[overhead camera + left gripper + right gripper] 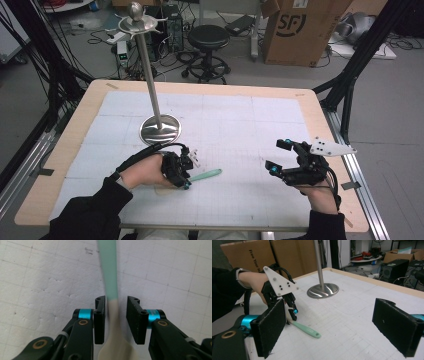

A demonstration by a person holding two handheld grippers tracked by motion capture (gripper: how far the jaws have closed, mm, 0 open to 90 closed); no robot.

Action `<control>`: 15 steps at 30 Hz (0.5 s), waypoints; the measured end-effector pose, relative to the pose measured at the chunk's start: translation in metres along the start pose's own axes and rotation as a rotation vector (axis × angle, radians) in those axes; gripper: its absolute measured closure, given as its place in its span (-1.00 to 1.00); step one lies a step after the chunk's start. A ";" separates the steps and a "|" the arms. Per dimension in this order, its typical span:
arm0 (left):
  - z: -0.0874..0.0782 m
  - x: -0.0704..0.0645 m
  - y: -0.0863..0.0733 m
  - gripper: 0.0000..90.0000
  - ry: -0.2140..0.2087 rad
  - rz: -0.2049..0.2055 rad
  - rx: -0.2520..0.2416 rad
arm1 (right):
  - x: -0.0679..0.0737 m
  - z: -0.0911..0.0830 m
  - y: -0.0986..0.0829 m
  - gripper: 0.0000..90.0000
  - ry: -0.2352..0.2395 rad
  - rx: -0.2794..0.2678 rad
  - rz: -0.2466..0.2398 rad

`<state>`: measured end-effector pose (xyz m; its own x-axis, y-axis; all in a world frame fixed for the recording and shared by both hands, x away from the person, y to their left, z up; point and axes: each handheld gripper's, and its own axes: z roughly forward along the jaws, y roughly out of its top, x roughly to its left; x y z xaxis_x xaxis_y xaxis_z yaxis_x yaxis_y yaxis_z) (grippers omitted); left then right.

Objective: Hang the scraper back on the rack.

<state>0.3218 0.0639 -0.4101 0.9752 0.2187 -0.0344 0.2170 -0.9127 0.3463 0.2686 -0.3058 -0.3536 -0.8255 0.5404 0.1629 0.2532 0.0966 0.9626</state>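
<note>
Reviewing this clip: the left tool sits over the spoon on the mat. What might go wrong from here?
1. The left tool straddles the spoon at its narrow neck, with a gap on one side; closing off-centre might pivot the spoon or let it slip.
2. The spoon lies flat on the mat, so the jaws may scrape the mat or skid over the neck.
3. The stand rises just beyond the left tool; a lift forward could knock it.

Right gripper point(337, 325): black jaws wide apart. Beyond: left gripper point(290, 308) over mint-green plastic spoon point(305, 330); polished steel round-based stand point(322, 290).
</note>
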 end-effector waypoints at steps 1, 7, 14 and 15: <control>0.000 -0.001 0.001 0.58 0.001 -0.004 0.005 | 0.000 0.000 0.000 -0.76 0.001 0.000 0.001; 0.001 -0.005 0.011 0.65 0.037 -0.026 0.095 | 0.000 -0.003 -0.001 -0.76 -0.005 -0.004 0.002; 0.002 -0.007 0.014 0.76 0.048 -0.055 0.142 | 0.000 -0.005 -0.002 -0.76 -0.007 -0.001 0.004; 0.002 -0.007 0.015 0.77 0.050 -0.047 0.144 | -0.001 -0.005 -0.003 -0.76 -0.009 0.001 0.006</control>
<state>0.3184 0.0482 -0.4065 0.9612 0.2759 0.0008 0.2697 -0.9404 0.2069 0.2660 -0.3106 -0.3551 -0.8197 0.5481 0.1664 0.2585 0.0947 0.9614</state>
